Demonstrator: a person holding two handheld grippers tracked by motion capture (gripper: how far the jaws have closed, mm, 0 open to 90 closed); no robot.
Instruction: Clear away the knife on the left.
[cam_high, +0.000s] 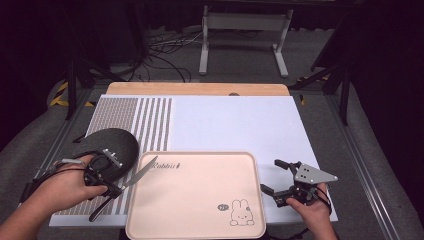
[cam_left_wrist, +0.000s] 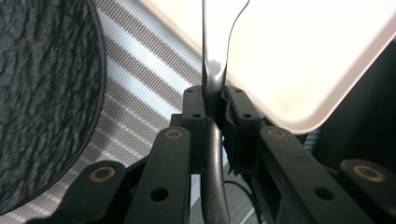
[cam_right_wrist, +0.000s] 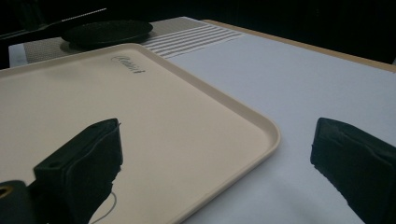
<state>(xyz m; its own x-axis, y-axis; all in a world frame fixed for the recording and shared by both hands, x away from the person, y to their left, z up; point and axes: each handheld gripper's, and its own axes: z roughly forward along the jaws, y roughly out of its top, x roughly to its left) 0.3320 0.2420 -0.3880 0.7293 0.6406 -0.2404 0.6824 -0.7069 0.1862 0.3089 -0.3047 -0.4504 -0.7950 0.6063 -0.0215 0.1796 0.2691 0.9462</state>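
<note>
A script word reading roughly "Rabbits" is printed near the far left corner of the pale pink rounded plastic tray; a small dark speech bubble by the rabbit drawing at its near right corner cannot be read

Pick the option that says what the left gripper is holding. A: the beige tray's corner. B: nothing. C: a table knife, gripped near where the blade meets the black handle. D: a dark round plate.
C: the left gripper is clamped on the knife, its blade reaching over the beige tray's edge.
</note>
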